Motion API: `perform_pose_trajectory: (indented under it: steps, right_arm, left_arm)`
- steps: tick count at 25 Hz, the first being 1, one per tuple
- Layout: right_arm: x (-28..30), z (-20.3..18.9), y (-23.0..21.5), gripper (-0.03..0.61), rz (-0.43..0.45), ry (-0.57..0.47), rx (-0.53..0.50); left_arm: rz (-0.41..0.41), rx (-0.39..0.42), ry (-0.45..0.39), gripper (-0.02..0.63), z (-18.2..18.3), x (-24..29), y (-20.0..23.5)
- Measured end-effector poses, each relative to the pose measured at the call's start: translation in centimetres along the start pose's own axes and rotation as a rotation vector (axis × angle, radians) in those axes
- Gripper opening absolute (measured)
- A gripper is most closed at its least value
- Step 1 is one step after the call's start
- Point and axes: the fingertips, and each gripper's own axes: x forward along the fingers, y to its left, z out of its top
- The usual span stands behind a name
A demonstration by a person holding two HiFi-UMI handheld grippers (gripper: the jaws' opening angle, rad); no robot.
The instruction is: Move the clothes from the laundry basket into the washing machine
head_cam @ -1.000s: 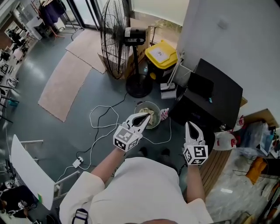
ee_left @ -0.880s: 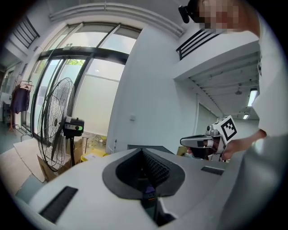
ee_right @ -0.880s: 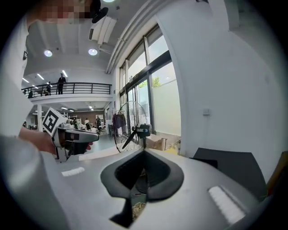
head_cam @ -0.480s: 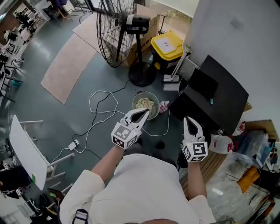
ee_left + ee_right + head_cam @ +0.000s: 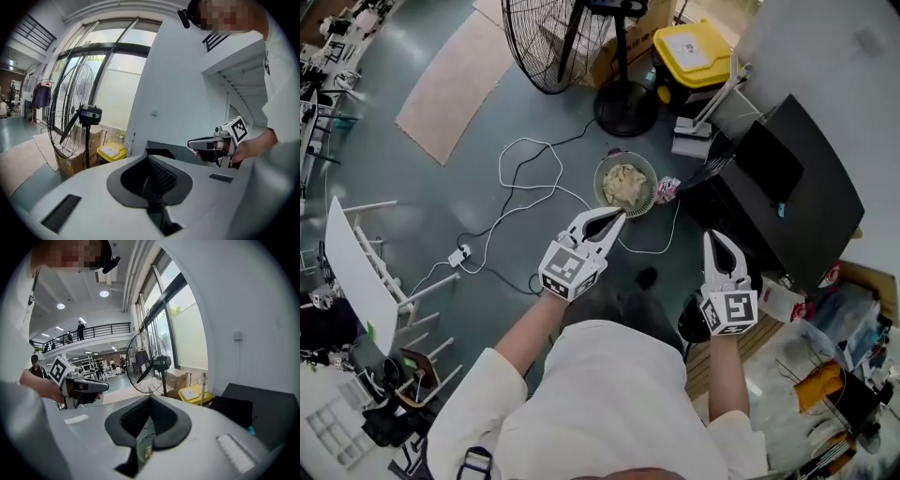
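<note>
Left gripper (image 5: 612,218) and right gripper (image 5: 716,240): jaws pressed together, empty.
The clothes (image 5: 625,184) in the basket (image 5: 598,181) look soft and light, so he'd likely pinch a top fold.

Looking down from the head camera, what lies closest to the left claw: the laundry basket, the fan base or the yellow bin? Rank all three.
1. The laundry basket, on the floor just ahead of the left claw.
2. The fan base, beyond the basket.
3. The yellow bin, farthest, up and to the right.

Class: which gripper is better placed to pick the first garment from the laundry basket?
Likely left: the left gripper points straight at the laundry basket; the right gripper is off to the side.
</note>
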Motion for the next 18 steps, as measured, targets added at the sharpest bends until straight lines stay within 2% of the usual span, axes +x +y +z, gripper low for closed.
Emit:
perform_pose_trajectory:
  steps: [10,18]
  right_arm:
    - [4.6,-7.8,-0.3,0.011,0.009,0.065,0.062]
    - [9.2,-15.5,-0.8,0.011,0.026,0.101,0.069]
  left_arm:
    - [0.026,-0.011,0.059,0.006,-7.1,2.2,3.1]
    - [0.036,-0.039,0.108,0.006,-15.3,4.3,6.3]
